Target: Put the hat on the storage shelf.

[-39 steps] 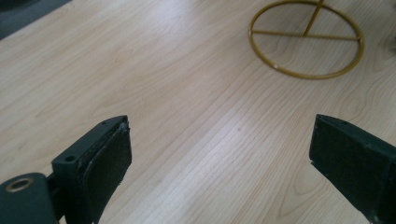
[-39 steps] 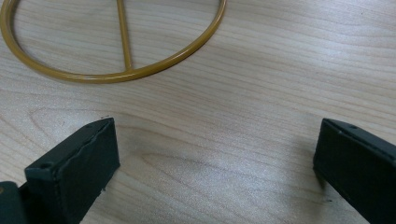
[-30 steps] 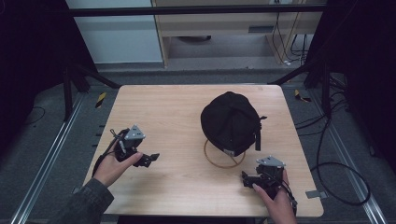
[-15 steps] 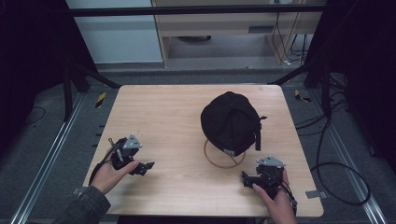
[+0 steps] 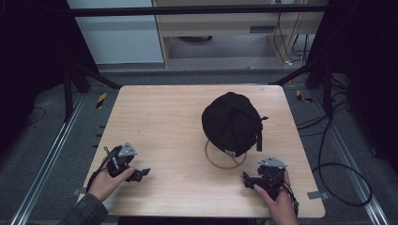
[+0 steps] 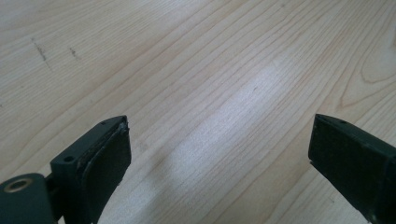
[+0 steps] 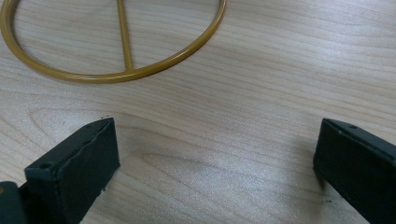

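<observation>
A black fabric baseball cap [image 5: 232, 123] sits right of centre on the light wooden tabletop [image 5: 164, 122], resting on a thin yellow-brown metal ring stand [image 5: 224, 161] whose ring lies flat on the wood. The left tongs [image 5: 141, 173], held by a hand [image 5: 105, 183] at the near left corner, are spread over bare wood. The right tongs [image 5: 247, 179], held at the near right just beside the ring, are likewise spread with nothing between them.

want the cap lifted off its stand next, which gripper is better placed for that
Right, probably. The right gripper sits open beside the stand's ring under the black cap; the left gripper is across the table.
</observation>
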